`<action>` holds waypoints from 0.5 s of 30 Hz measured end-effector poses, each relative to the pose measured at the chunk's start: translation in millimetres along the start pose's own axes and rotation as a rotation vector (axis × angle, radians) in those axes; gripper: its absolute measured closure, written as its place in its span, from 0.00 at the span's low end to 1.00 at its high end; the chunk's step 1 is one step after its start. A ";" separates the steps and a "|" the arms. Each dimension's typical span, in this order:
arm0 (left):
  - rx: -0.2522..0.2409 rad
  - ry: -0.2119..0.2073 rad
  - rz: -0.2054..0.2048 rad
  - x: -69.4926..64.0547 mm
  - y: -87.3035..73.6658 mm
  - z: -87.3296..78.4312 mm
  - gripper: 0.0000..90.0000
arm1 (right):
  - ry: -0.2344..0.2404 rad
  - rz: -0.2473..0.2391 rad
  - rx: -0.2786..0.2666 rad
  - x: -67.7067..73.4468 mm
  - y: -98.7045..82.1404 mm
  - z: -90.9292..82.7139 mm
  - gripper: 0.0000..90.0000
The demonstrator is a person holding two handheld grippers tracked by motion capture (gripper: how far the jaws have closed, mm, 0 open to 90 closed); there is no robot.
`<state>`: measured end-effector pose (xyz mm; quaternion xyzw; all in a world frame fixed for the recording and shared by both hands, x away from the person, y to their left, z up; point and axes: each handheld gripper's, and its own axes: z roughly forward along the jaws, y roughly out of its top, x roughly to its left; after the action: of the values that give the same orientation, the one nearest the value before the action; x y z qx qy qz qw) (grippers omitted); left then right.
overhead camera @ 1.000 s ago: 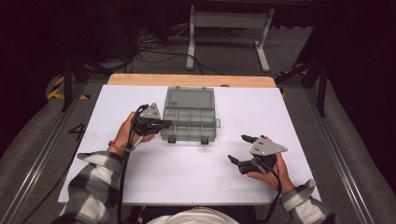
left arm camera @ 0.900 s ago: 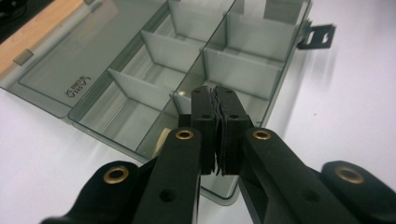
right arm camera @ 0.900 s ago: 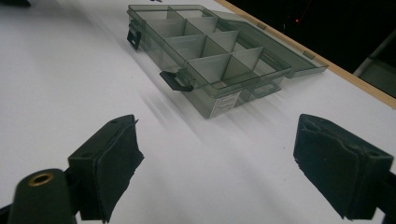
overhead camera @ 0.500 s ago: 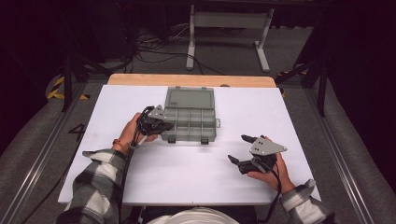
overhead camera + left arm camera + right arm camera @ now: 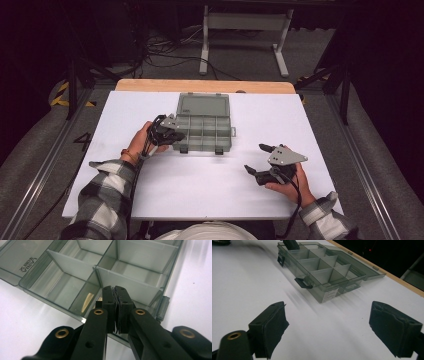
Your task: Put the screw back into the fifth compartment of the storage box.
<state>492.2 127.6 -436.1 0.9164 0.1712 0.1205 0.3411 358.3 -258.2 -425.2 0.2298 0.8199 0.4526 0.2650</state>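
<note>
Grey translucent organiser box (image 5: 203, 129) lies open at table centre, toward 12 o'clock of the white table (image 5: 200, 185); lid (image 5: 203, 104) folded flat behind it, also at 12 o'clock; 2 black latches on the near wall at 6 o'clock; dividers split the tray into several compartments, exact count unclear

Contents: in the left gripper view 1 small pale-gold piece (image 5: 87, 301) lies in the near corner compartment; its nature cannot be told; the other visible compartments look bare

Left gripper (image 5: 172, 134) sits at the box's 9 o'clock edge, tips over that corner compartment; pads pressed together, nothing seen between them

Right gripper (image 5: 260, 161) rests on the table at 4 o'clock of the box, well apart from it; jaws wide, holding nothing
</note>
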 end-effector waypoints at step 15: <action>-0.023 0.016 0.006 -5.6 -2.7 -3.1 0.97 | 0.005 -0.003 -0.005 -1.5 1.7 2.4 0.16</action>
<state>485.4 129.1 -436.2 0.9120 0.1696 0.1308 0.3497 361.2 -256.8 -424.5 0.2267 0.8198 0.4546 0.2644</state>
